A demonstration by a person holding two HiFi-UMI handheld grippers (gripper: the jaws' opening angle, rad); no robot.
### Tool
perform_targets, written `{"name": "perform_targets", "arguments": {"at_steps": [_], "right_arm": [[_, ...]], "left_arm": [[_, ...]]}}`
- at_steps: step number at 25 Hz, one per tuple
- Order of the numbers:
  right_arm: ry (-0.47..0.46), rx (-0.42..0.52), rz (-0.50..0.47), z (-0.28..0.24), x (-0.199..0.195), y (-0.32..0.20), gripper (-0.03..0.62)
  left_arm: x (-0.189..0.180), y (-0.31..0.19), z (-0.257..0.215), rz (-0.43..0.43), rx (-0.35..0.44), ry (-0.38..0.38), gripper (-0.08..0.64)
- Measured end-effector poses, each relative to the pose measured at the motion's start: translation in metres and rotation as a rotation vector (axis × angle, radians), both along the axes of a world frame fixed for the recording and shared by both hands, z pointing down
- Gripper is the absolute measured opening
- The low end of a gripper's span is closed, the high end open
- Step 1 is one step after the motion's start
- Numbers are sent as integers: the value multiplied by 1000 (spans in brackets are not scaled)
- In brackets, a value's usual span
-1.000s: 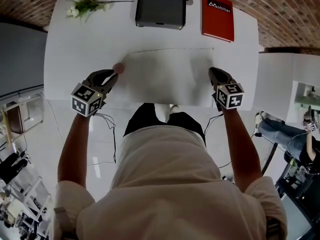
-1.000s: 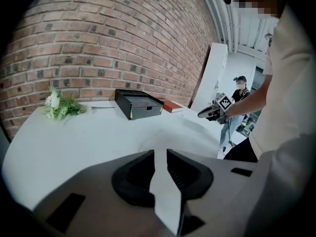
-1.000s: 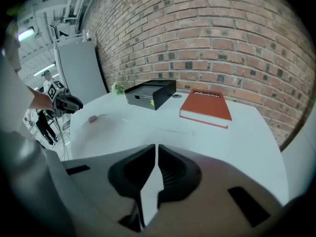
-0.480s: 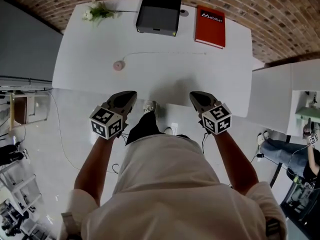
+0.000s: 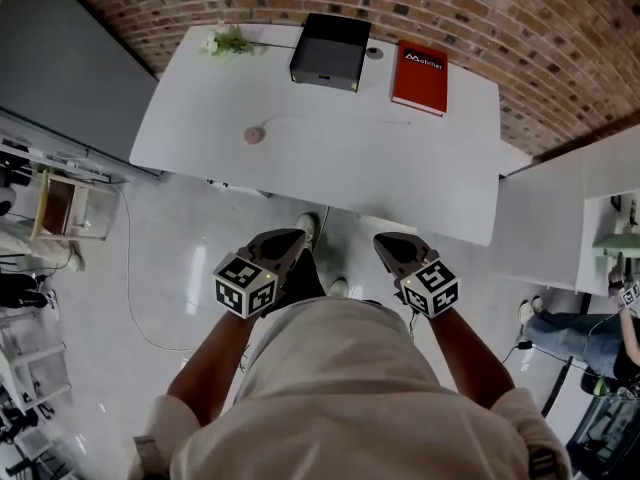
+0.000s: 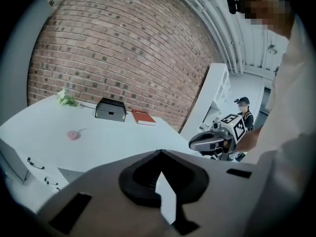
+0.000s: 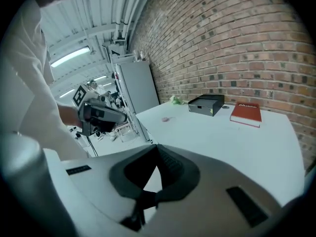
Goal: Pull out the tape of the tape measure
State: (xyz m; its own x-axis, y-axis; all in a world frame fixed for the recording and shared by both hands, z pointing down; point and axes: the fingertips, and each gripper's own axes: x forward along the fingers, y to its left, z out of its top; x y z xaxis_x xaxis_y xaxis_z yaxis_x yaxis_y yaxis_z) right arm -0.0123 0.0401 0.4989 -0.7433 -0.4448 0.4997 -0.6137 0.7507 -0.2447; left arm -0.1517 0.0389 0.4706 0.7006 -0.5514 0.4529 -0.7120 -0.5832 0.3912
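Note:
The tape measure (image 5: 254, 135) is a small pink round case lying on the white table (image 5: 330, 168), left of centre. A thin line of tape (image 5: 330, 119) runs from it to the right. It also shows as a pink dot in the left gripper view (image 6: 72, 135) and the right gripper view (image 7: 165, 118). Both grippers hang off the table, over the floor by my torso. My left gripper (image 5: 290, 240) (image 6: 159, 154) is shut and empty. My right gripper (image 5: 385, 245) (image 7: 157, 149) is shut and empty too. Each shows in the other's view.
At the table's far edge stand a black box (image 5: 330, 51), a red book (image 5: 419, 76) and a sprig of flowers (image 5: 230, 41). A brick wall rises behind. A white counter (image 5: 560, 208) is on the right, a grey cabinet (image 5: 60, 58) on the left.
I have stepped back from the table. Both grippers have come off the tabletop toward my torso, the left one leaving the pink case, and their jaws have closed.

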Motion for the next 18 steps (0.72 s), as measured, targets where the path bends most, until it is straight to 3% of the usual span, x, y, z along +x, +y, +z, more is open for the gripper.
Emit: {"name": "perform_targets", "arguments": {"at_steps": [18], "right_arm": [[-21, 71, 0, -32, 14, 65, 3]], "left_arm": [[21, 65, -16, 15, 60, -38, -5]]}}
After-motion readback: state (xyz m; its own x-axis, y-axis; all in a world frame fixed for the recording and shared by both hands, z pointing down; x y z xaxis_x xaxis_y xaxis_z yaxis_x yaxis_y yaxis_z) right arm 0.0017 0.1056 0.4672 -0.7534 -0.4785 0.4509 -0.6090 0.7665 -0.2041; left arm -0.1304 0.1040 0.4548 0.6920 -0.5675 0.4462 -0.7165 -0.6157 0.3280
